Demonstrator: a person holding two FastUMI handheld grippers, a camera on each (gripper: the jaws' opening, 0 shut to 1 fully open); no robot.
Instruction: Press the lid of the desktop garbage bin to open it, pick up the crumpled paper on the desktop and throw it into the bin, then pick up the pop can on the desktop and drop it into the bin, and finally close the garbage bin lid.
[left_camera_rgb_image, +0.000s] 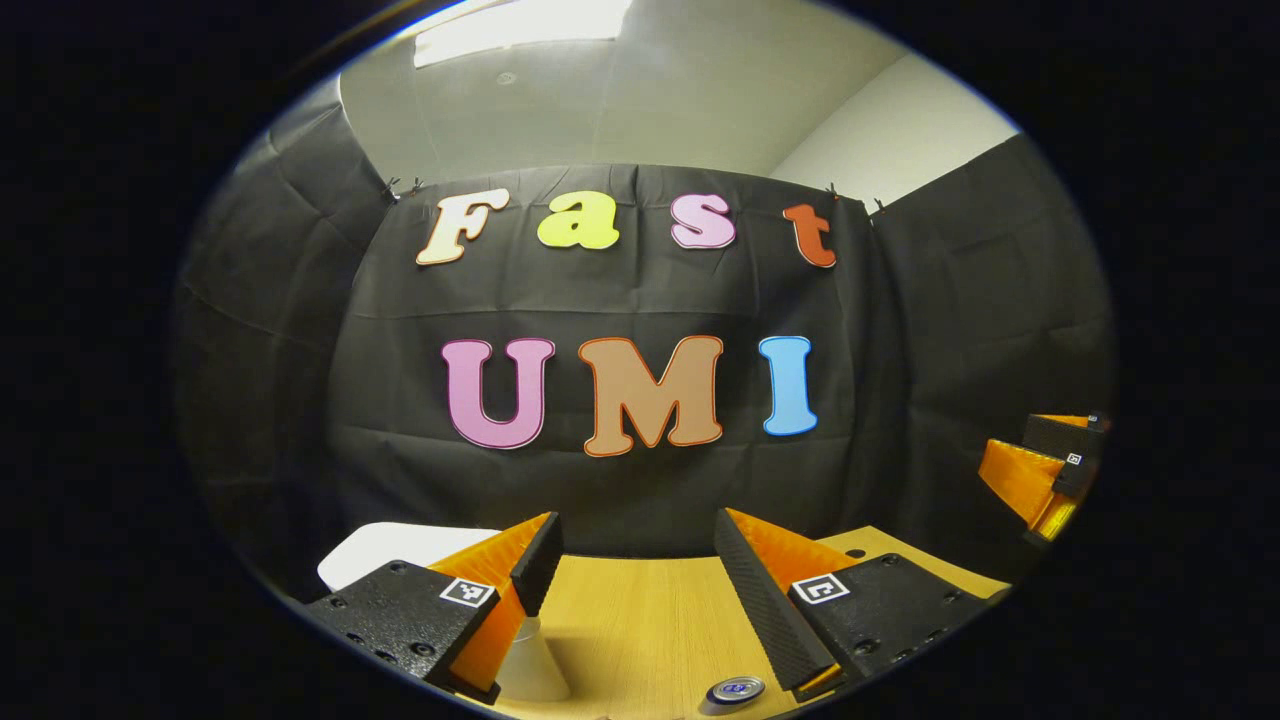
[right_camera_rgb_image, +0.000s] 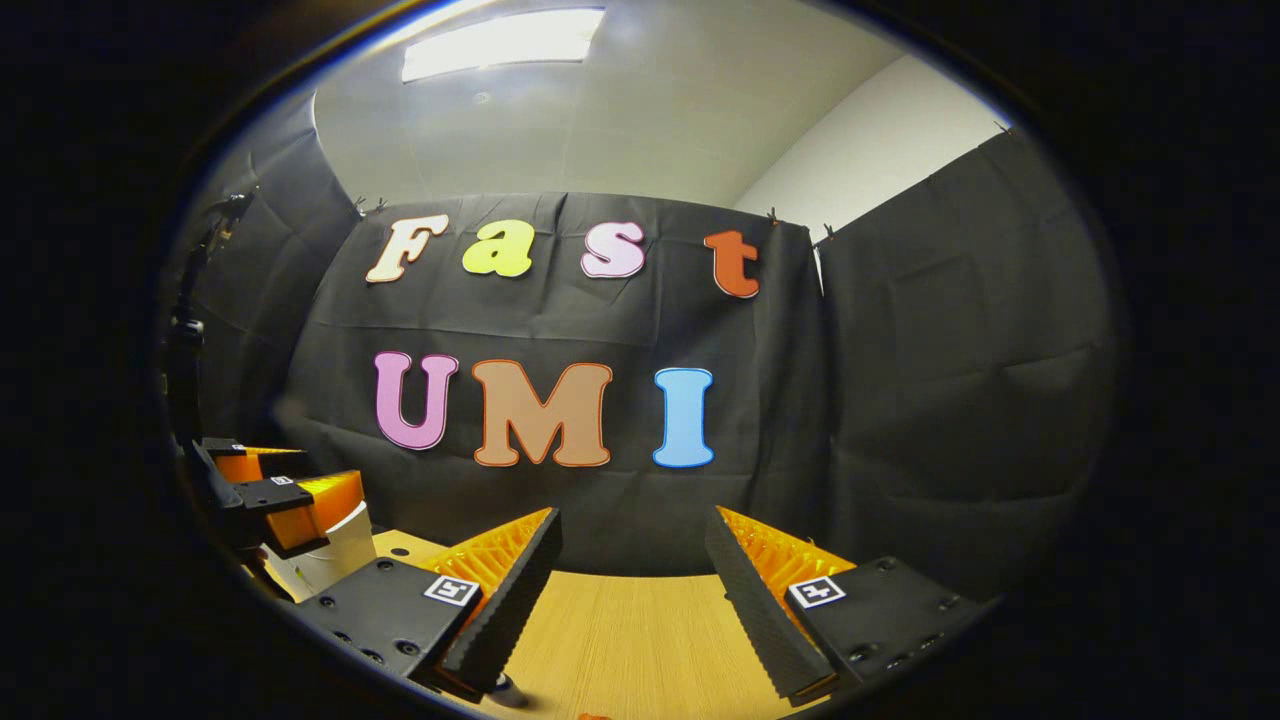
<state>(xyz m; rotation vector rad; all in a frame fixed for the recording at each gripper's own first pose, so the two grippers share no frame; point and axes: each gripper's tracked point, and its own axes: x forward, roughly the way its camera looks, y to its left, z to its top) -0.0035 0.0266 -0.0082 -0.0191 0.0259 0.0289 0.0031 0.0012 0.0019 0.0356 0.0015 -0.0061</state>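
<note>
Left gripper (left_camera_rgb_image: 635, 590) and right gripper (right_camera_rgb_image: 630, 590), fingers spread, over the light wooden desktop (left_camera_rgb_image: 640, 620). White plastic garbage bin (left_camera_rgb_image: 400, 550) at lower left, half hidden. Blue-topped pop can (left_camera_rgb_image: 733, 692) cut off at bottom edge. 1 white cone-shaped object (left_camera_rgb_image: 530, 665) unclear.

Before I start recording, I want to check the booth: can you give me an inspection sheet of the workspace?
Surface: wooden table, bare between the fingers.
Job's things: white garbage bin at the table's left, lid state cannot be told; pop can, top showing at the lower edge of the left gripper view; crumpled paper possibly the white shape by the left finger, cannot tell.
Clutter: nothing seen.
Grippers: left hand-held gripper open, holding nothing; right hand-held gripper open, holding nothing.
Cables: nothing seen.
Surroundings: black cloth wall, white ceiling with a lit panel.
</note>
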